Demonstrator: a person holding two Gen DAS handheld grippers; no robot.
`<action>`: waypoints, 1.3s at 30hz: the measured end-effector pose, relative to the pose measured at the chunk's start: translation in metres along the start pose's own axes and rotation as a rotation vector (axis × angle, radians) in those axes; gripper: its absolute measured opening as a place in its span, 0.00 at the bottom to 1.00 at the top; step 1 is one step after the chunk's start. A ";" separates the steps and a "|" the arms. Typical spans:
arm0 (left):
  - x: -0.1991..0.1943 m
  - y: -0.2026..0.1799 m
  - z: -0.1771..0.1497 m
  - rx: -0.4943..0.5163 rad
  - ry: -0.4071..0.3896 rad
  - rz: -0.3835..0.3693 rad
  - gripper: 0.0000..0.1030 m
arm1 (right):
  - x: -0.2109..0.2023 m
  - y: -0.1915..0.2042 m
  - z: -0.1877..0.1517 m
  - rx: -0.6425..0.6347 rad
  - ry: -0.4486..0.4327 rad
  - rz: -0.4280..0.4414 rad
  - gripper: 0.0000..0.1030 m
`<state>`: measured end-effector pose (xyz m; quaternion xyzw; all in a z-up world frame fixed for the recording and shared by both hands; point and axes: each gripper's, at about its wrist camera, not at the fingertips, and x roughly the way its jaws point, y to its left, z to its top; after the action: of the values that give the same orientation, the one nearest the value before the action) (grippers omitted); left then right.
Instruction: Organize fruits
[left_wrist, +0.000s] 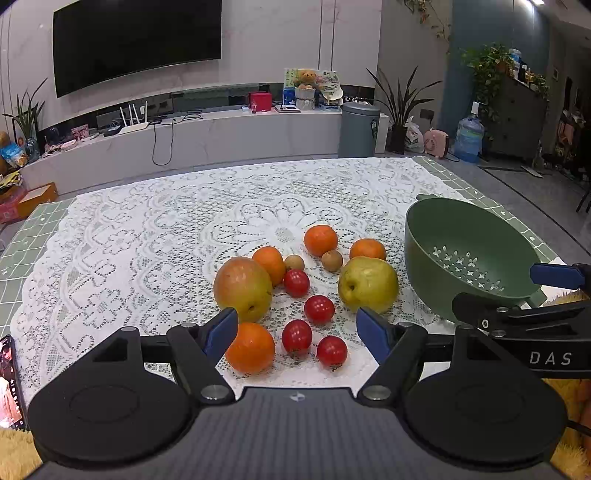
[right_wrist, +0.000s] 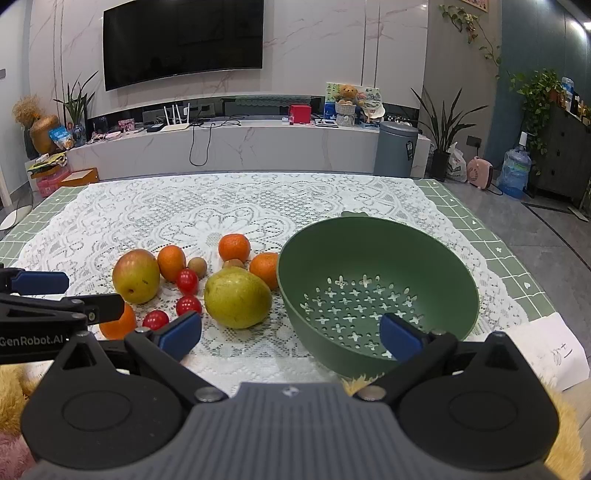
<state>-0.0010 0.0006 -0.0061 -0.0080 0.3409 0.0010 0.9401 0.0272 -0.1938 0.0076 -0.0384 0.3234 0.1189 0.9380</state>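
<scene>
Both spread wide, gripping nothing: left gripper (left_wrist: 297, 332) framing orange (left_wrist: 250, 348) and cherry tomatoes (left_wrist: 296, 336) between its fingers; right gripper (right_wrist: 291, 334) facing green colander (right_wrist: 376, 251), pear (right_wrist: 236, 298) just ahead.

The green colander bowl (right_wrist: 376, 258) stands upright on the lace cloth, empty, with cross-shaped holes in its bottom. All fruits lie to the left of it. Nearest is a yellow-green pear (right_wrist: 237, 298), just beside the bowl. An orange (right_wrist: 264, 270) behind the pear is touching or almost touching the bowl wall. Further left are three more oranges (left_wrist: 250, 348), a red-yellow apple (left_wrist: 242, 287), four red cherry tomatoes (left_wrist: 319, 309) and two small brown round fruits (left_wrist: 331, 260), all loose on the cloth.
</scene>
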 end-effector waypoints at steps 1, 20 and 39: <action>0.000 0.000 0.000 0.000 0.000 0.000 0.83 | 0.000 0.000 0.000 0.000 0.000 0.000 0.96; 0.000 -0.001 0.000 0.000 0.008 -0.004 0.83 | 0.000 0.000 0.000 -0.007 0.001 -0.004 0.96; 0.001 0.000 0.000 0.000 0.011 -0.003 0.83 | 0.000 0.000 0.000 -0.005 0.003 -0.004 0.96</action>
<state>-0.0005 0.0003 -0.0071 -0.0083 0.3459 -0.0005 0.9382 0.0273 -0.1936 0.0081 -0.0416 0.3244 0.1178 0.9376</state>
